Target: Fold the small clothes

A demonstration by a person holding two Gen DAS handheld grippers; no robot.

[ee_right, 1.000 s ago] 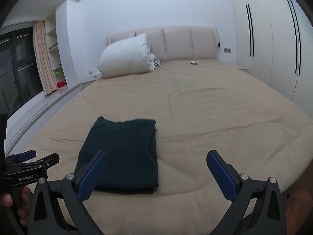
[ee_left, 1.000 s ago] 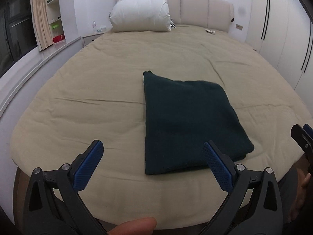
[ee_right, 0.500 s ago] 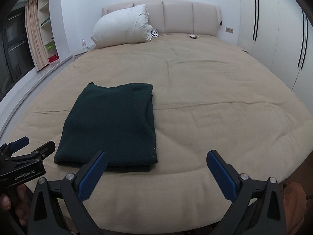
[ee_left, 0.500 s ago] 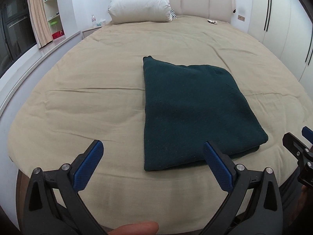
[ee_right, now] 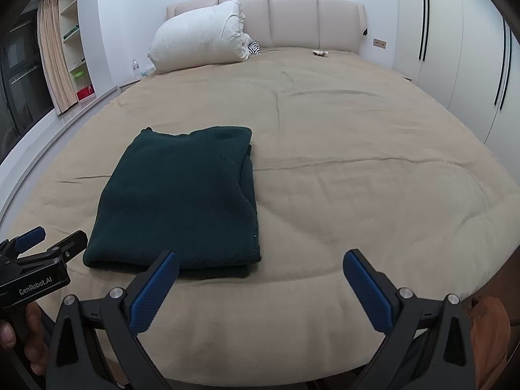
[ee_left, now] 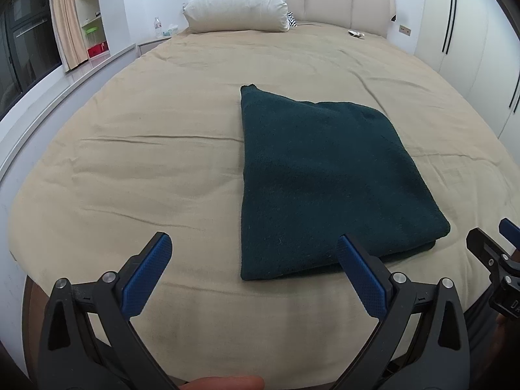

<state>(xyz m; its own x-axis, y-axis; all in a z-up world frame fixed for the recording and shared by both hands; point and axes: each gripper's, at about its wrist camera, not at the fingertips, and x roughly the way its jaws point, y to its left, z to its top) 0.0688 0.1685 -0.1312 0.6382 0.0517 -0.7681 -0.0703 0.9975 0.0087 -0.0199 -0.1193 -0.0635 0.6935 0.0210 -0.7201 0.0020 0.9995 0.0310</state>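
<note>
1. The dark green knitted garment [ee_left: 325, 178] lies flat on the beige quilted bedspread [ee_left: 146, 162], toward the foot of the bed and well short of the white pillow [ee_left: 235, 0] at the padded headboard.

2. It is already a tidy rectangle of several stacked layers; the right wrist view shows the layered edges along its right side and near end [ee_right: 250, 201]. No sleeve or loose flap sticks out that I can see.

3. The left gripper [ee_left: 253, 253] hovers just in front of the garment's near edge with its blue-padded jaws spread wide and nothing between them. One blue pad [ee_left: 360, 276] overlaps the cloth's near corner in the view, but I cannot tell whether it touches.

4. The right gripper [ee_right: 260, 276] hangs over the bedspread at the foot of the bed, to the right of the garment's near right corner, jaws likewise wide apart and empty.

5. By my reckoning the folding is nearly or fully done. What may remain is one more fold to halve the rectangle, or simply squaring the edges; the pictures alone do not settle which.

6. No other small clothes wait on the bed that I can make out, apart from a striped scrap [ee_right: 253, 47] beside the pillow, too small to identify.
</note>
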